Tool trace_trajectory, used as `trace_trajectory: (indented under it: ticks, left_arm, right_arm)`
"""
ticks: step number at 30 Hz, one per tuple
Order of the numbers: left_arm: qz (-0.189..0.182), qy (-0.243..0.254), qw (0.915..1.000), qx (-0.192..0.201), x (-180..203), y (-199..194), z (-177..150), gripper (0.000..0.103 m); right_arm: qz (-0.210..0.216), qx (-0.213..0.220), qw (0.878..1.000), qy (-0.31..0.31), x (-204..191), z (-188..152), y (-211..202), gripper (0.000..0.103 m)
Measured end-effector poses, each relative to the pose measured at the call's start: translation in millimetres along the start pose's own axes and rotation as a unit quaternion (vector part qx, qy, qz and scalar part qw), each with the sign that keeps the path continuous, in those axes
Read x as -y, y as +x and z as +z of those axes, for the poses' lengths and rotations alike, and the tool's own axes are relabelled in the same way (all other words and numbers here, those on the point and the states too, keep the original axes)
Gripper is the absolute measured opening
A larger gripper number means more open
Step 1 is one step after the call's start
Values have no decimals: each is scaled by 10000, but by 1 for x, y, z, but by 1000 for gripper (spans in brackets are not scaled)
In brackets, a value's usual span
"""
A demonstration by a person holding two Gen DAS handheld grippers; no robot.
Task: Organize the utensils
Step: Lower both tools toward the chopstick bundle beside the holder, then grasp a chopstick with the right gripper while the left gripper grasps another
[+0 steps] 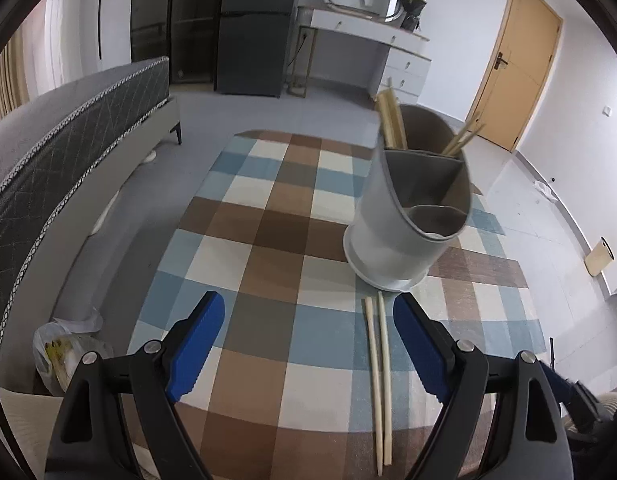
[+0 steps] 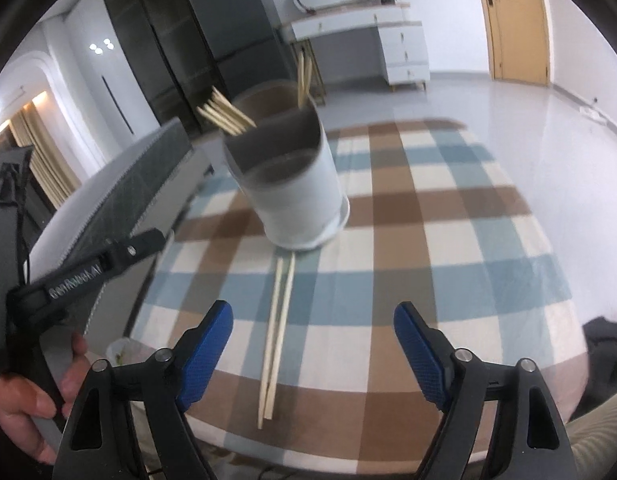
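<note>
A grey utensil holder point(image 1: 400, 220) with compartments stands on the checked tablecloth point(image 1: 268, 240); several wooden chopsticks point(image 1: 392, 120) lean in its rear sections. A pair of loose chopsticks point(image 1: 378, 380) lies flat on the cloth just in front of the holder. My left gripper point(image 1: 308, 320) hovers open above the cloth, the pair lying close inside its right blue finger point(image 1: 416, 344). In the right wrist view the holder point(image 2: 292, 192) is ahead to the left and the same pair point(image 2: 276, 336) lies between the wide-apart fingers of my open right gripper point(image 2: 313, 330), nearer the left finger.
A bed point(image 1: 68, 152) runs along the table's left side, with a plastic bag point(image 1: 64, 352) on the floor. A dark fridge point(image 1: 252, 28), a white dresser point(image 1: 368, 48) and a wooden door point(image 1: 516, 64) stand beyond. A hand point(image 2: 32, 396) holding the other gripper shows at lower left.
</note>
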State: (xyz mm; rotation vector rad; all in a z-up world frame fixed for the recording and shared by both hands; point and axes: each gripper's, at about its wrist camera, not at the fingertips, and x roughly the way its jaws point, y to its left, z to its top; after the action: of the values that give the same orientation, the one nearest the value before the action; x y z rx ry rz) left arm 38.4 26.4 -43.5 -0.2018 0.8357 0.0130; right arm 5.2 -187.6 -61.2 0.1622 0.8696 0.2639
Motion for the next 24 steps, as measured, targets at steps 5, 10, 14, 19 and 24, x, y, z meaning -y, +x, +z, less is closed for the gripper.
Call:
trace_trajectory:
  ticks: [5, 10, 14, 19, 24]
  left_arm:
    - [59, -263, 9992, -304, -12, 19, 6, 83]
    - [118, -564, 9965, -611, -21, 31, 10, 83]
    - [156, -863, 9933, -749, -34, 37, 13, 83]
    - [227, -1164, 9890, -885, -47, 41, 14, 83]
    - [226, -1333, 9857, -1002, -53, 46, 15, 83]
  right_arm:
    - [-11, -455, 9989, -114, -4, 9, 36, 63]
    - [-23, -768, 9963, -377, -16, 26, 77, 50]
    - [21, -1136, 9920, -543, -24, 35, 112, 31]
    - [36, -1374, 9875, -767, -34, 36, 139, 20]
    - [-263, -1422, 9845, -994, -42, 36, 148, 10]
